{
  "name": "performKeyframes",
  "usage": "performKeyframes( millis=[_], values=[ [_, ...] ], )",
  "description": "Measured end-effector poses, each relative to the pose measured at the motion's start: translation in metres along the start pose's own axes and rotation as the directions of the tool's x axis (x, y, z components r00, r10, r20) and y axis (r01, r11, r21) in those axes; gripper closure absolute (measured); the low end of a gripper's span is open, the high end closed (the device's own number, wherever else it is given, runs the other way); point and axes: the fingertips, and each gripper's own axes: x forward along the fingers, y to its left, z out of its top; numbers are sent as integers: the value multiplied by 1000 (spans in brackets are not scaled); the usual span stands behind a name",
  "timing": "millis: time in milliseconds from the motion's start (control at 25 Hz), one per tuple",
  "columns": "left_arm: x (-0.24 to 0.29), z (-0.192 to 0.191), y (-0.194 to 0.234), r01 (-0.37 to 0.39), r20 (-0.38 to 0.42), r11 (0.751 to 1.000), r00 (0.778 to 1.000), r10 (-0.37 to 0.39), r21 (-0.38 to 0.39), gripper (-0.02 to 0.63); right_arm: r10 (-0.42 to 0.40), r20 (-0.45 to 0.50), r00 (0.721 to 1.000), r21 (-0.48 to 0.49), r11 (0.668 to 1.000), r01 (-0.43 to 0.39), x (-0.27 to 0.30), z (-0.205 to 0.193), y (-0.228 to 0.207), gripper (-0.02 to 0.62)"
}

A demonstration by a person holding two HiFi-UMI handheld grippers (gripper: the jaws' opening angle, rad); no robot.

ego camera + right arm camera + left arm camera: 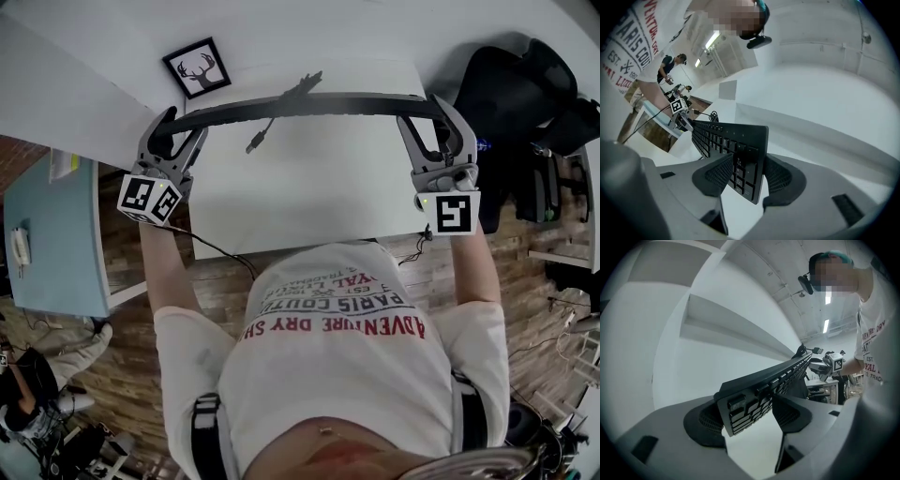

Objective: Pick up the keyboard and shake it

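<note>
A black keyboard (300,106) hangs in the air above the white table (309,197), seen edge-on in the head view and held by both ends. My left gripper (178,141) is shut on its left end; the left gripper view has that end (750,406) clamped between the two pads. My right gripper (427,127) is shut on the right end, which the right gripper view shows as the end (745,161) pressed between its pads, keys facing the person. The keyboard's cable with its USB plug (255,142) dangles below it.
A framed deer picture (197,67) lies on the table at the back left. A black office chair (511,103) stands at the right. A light blue desk (52,234) sits at the left, over wooden floor. A cable (216,246) trails off the table's front edge.
</note>
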Motion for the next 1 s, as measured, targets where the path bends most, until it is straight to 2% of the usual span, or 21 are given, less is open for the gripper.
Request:
performKeyframes(
  millis=[240, 400, 560, 760, 1000],
  values=[
    [-8, 11, -16, -73, -40, 996, 996, 75, 51, 301, 83, -92, 992, 187, 980, -65, 1, -22, -7, 373],
    [-12, 13, -33, -102, -88, 989, 990, 112, 106, 301, 166, -191, 968, 300, 948, -103, -10, -56, -6, 371],
    [-19, 4, -47, -106, -155, 986, 980, 125, 127, 299, 228, -241, 943, 398, 910, -118, -24, -81, 7, 371],
    [-32, -18, -60, -118, -226, 986, 964, 142, 115, 298, 279, -271, 921, 470, 874, -126, -37, -105, 28, 370],
    [-46, -36, -72, -131, -269, 986, 951, 154, 103, 296, 320, -285, 904, 503, 852, -143, -52, -119, 47, 371]
  ],
)
